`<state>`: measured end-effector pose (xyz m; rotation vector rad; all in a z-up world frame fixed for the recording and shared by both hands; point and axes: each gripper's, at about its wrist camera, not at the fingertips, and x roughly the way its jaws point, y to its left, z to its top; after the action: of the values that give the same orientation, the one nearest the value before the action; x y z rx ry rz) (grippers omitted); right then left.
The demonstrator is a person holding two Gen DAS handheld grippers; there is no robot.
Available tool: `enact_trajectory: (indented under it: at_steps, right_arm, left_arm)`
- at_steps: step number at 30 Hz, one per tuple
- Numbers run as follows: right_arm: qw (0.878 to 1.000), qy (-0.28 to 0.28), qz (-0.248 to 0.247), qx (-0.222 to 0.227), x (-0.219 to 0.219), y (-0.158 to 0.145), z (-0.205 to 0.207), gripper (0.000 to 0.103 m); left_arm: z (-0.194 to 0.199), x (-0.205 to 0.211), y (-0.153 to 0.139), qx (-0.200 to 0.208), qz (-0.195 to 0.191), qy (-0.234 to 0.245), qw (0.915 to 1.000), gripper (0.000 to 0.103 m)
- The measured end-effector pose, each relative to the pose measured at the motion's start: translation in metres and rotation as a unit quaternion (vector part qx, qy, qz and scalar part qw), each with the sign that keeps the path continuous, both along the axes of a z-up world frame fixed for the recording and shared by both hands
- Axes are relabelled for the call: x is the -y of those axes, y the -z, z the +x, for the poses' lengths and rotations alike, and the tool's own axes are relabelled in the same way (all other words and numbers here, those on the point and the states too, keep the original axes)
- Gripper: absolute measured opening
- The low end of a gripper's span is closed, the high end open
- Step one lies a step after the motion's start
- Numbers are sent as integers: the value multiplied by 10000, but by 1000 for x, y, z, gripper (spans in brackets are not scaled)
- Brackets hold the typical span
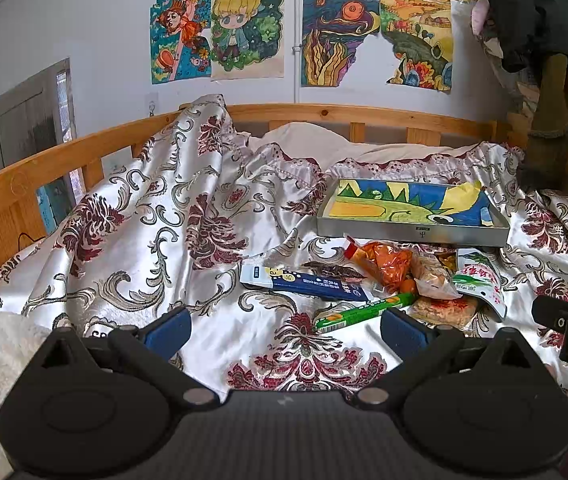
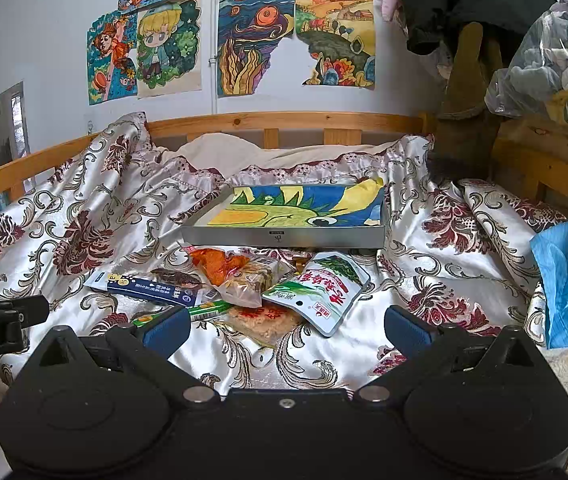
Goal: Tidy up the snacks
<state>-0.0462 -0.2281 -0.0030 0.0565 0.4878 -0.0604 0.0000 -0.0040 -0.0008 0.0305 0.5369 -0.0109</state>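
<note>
Satin bedspread point(image 1: 163, 240), drawings point(image 1: 247, 32) above

left gripper point(image 1: 286, 330): matte black body, two rounded lobes at the frame's lower corners, ribbed centre panel
left pads point(image 1: 167, 332): blue, on black linkage arms
left pivots: two silver round pins
right gripper point(image 2: 287, 330): same black build, small screw at bottom centre
right pads point(image 2: 406, 330): blue
marking: white "obot.AI" lettering on the black part at the right view's left edge

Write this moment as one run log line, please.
left hand-held gripper: open, empty | right hand-held gripper: open, empty | snacks: piled before tray | tray: no snacks
</note>
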Motion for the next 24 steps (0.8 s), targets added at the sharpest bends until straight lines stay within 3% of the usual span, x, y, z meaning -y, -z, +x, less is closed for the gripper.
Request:
enact_trajectory:
  at_steps: [24]
  right_arm:
    - [10000,1,12,7,0,0,-1,102]
  left_arm:
    - [0,-1,0,-15,-18,-2,10000,103]
